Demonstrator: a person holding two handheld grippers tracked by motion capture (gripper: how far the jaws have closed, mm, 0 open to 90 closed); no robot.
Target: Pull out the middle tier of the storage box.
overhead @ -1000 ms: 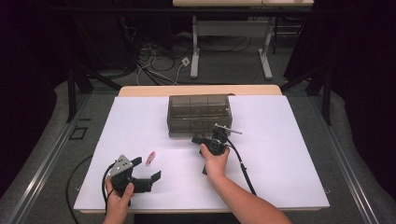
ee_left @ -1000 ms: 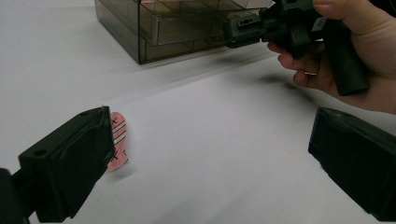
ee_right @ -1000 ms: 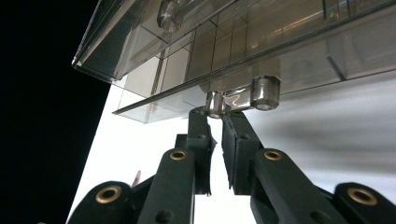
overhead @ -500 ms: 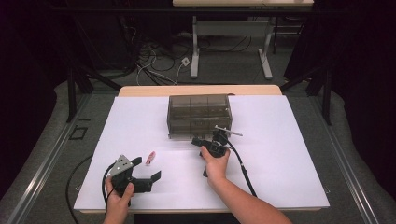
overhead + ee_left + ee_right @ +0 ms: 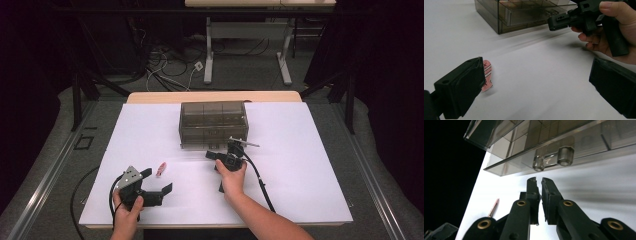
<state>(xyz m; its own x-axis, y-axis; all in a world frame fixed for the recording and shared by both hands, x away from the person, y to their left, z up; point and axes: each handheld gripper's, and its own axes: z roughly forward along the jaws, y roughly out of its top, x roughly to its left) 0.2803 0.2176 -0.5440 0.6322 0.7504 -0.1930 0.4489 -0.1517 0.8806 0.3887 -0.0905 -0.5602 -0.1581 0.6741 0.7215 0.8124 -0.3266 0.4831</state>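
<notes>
The work in hand appears to be opening the smoky transparent organizer box (image 5: pixel 213 123), which stands at the centre of the high view on the white sheet (image 5: pixel 300 165) covering the table.

The right gripper (image 5: pixel 231 156) is held just in front of the box's near wall, slightly below centre in the high view. In the right gripper view its jaws stand almost together, with only a thin slit between them and nothing held. They point at the clear latch tab (image 5: pixel 554 157) at the upper centre of that frame, close to it but not touching.

The left gripper (image 5: pixel 152 185) rests at the lower left of the high view, jaws spread wide and empty. A small pink patterned piece (image 5: pixel 161 168) lies flat on the sheet just above it; in the left gripper view that piece (image 5: pixel 486 75) sits beside the left-hand jaw, partly hidden by it.

To perform this step well:
- Keep the near-closed jaws centred on the tab, so that the tips meet its underside squarely.
- Advance slowly; the box is light and will likely slide on the smooth sheet if pushed.
- Lift the tab rather than press it inward.
- Brace the box with the left gripper if it shifts.

Whether the lid is already unlatched cannot be told.
</notes>
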